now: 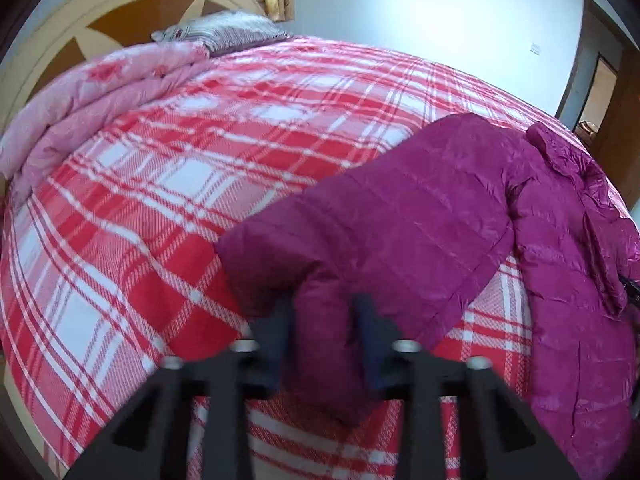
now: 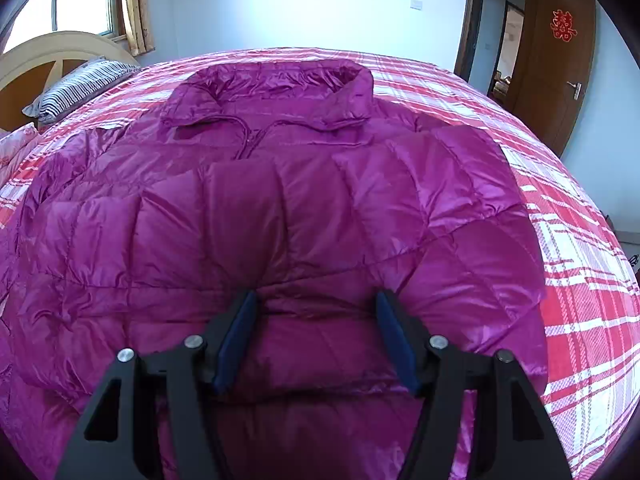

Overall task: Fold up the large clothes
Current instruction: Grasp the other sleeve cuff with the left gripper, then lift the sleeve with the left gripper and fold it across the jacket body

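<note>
We see left gripper (image 1: 322, 320) jaws pinching the jacket (image 2: 280, 208) sleeve (image 1: 360, 216) over the bed (image 1: 140, 200), right gripper (image 2: 316, 320) jaws spread above the jacket

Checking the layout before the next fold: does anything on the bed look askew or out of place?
Nothing damaged or spilled. The jacket lies flat, collar away from the camera. Only its sleeve is off the flat layout, pinched in the left hand-held gripper and stretched over the plaid cover.

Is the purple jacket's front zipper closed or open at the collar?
Open at the collar: on the purple jacket the zipper sides part below the collar. Lower down, a folded sleeve hides it.
</note>
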`<action>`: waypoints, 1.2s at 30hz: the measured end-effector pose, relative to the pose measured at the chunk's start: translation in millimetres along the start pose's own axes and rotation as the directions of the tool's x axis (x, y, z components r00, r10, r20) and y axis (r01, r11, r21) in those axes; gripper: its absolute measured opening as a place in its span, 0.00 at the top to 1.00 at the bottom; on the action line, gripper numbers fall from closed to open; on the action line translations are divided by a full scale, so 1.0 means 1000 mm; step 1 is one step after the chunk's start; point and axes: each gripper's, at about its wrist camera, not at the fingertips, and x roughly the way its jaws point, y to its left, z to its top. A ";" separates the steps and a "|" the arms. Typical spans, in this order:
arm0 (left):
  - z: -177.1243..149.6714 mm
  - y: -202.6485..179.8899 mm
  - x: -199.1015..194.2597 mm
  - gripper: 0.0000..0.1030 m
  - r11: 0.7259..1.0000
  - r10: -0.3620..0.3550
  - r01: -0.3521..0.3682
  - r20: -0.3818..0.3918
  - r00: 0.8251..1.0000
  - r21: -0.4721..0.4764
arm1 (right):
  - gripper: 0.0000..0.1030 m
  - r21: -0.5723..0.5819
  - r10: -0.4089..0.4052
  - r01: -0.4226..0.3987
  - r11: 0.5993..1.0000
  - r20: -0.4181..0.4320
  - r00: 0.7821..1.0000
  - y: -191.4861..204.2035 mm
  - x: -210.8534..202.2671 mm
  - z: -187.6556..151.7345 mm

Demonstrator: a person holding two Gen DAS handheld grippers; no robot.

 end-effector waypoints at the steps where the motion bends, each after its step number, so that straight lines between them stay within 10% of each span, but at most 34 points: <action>1: 0.002 0.004 -0.003 0.85 1.000 -0.005 0.005 0.006 1.000 -0.005 | 0.36 0.002 0.002 -0.002 1.000 0.001 1.000 -0.001 0.000 0.000; 16: 0.076 0.008 -0.068 0.88 0.994 0.068 -0.089 0.279 0.958 0.062 | 0.35 0.009 0.010 -0.011 1.000 0.007 1.000 -0.003 0.000 -0.001; 36: 0.105 -0.147 -0.156 0.89 0.921 -0.181 -0.015 0.463 0.868 0.389 | 0.33 0.016 0.027 -0.027 1.000 0.013 1.000 -0.004 -0.002 -0.001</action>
